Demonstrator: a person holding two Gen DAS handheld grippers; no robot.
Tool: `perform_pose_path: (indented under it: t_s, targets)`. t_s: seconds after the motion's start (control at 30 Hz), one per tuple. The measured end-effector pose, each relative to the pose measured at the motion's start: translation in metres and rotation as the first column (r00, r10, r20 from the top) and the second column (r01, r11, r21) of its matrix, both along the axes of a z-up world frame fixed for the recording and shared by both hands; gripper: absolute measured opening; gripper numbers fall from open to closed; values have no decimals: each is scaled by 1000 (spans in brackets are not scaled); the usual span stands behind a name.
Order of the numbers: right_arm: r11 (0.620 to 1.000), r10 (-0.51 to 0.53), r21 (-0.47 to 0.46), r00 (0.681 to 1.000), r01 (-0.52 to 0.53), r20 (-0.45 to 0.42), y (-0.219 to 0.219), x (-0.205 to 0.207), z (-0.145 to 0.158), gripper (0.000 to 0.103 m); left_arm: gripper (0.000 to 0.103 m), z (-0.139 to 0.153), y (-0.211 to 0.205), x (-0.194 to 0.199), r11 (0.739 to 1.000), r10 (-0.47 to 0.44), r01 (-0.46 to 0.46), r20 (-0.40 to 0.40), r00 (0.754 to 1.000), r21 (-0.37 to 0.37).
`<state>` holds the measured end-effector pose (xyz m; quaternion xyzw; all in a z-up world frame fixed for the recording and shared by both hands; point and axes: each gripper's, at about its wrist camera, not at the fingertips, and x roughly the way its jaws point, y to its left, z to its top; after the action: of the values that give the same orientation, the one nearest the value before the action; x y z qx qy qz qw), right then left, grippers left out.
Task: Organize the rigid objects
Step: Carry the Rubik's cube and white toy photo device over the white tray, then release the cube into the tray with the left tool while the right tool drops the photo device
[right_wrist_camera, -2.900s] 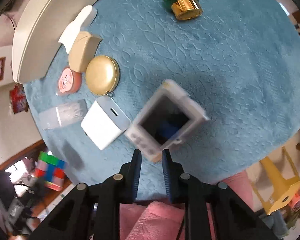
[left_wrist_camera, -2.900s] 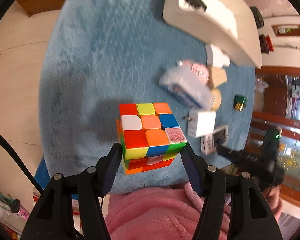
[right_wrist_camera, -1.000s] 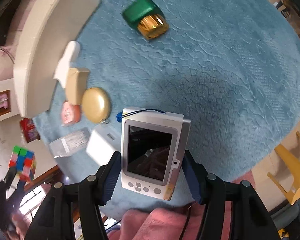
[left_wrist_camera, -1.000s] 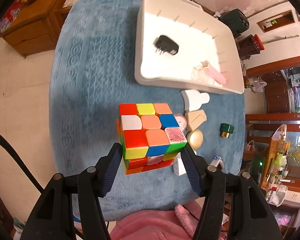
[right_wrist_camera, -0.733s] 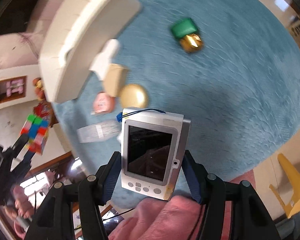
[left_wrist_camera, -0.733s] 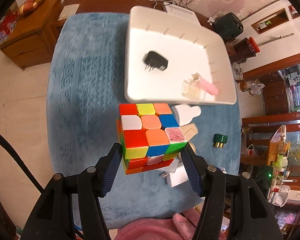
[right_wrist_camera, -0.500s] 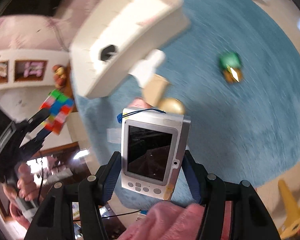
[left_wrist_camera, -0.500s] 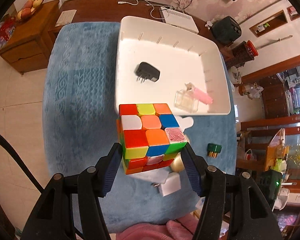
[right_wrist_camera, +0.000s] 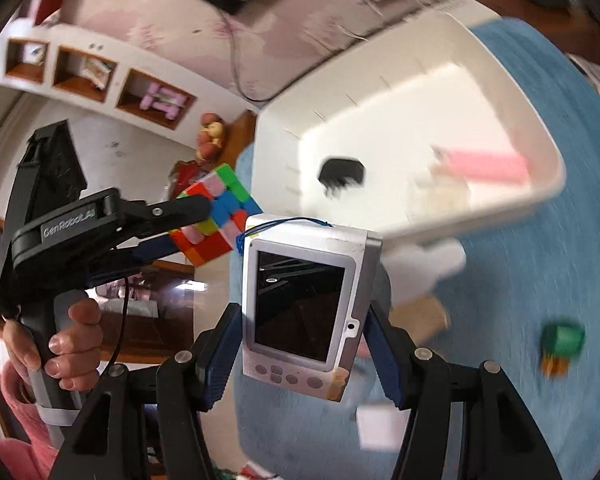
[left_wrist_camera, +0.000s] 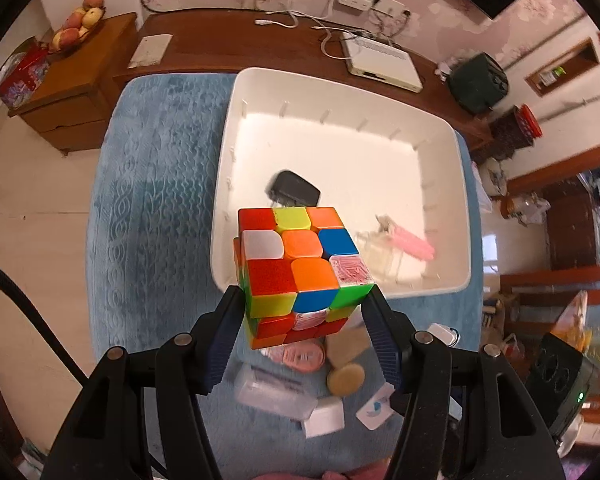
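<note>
Pinches a colourful puzzle cube (left_wrist_camera: pixel 300 264) between the pads of the left gripper (left_wrist_camera: pixel 304 296), by two opposite sides, well clear of the blue cloth (left_wrist_camera: pixel 152 220). Clamps a small grey handheld device (right_wrist_camera: pixel 300 300) with a dark screen in the right gripper (right_wrist_camera: pixel 304 312) the same way, screen toward the camera and a blue cord at its top edge. No tongs spread, none pressed together empty: each closed on its load, with the same grip as a second ago.

Looks from the left wrist straight into the white bin (left_wrist_camera: pixel 420 291), where a second ago showed mostly cloth with the bin further off. Places the cube, in that view, in front of the bin's near left corner, just short of a black plug adapter (left_wrist_camera: pixel 296 192) and a clear bottle with a pink cap (left_wrist_camera: pixel 396 244) already lying inside. Cannot tell from these views whether over the rim yet or just short of it. Swings the right wrist up and round too: takes in the bin, blurred, and the left gripper with the cube beside it, in place of the earlier downward look at the cloth.

Suggests both pick-ups finished and both carries nearly over. Calls next for lowering each load over a bare patch of the bin floor before letting go, clear of the bottle. Leaves a green and gold bottle (right_wrist_camera: pixel 562 344) and several small pieces on the cloth, yet to be collected.
</note>
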<state>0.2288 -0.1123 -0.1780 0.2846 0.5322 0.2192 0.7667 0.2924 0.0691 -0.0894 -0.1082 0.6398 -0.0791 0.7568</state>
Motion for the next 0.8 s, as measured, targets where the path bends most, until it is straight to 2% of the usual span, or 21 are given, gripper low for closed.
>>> perform_pose_path:
  t_s: [0.13,0.3,0.4,0.47,0.57,0.67,0.8]
  targets:
    - [998,52,14,995,-53,89,-1,24,-3,61,64,-9,-1,14,999,43,-43,-5,999,10]
    - [998,70,-2,984,-70,163,-4,46,-9,61,64,-21,-3,26,997,82,-82,-6,997,9]
    - [996,84,-47,973,-76,213,-3,54,-11,61,65,-26,-4,30,996,94,-94,-10,995,6]
    - [994,95,-71,971,-81,219,-1,59,-14,62,65,-29,-4,31,995,102,-102,-12,995,11]
    - [995,93,-52,977,-84,194,-2,66,-22,60,62,-31,-3,31,992,126,-126,-6,992,10]
    - [997,80,-8,976,-80,201,-7,67,-22,59,65,-24,0,30,989,148,-148,27,989,-13]
    - [997,75,-16,974,-74,216,-8,64,-15,59,72,-18,11,22,978,209,-208,65,976,-28]
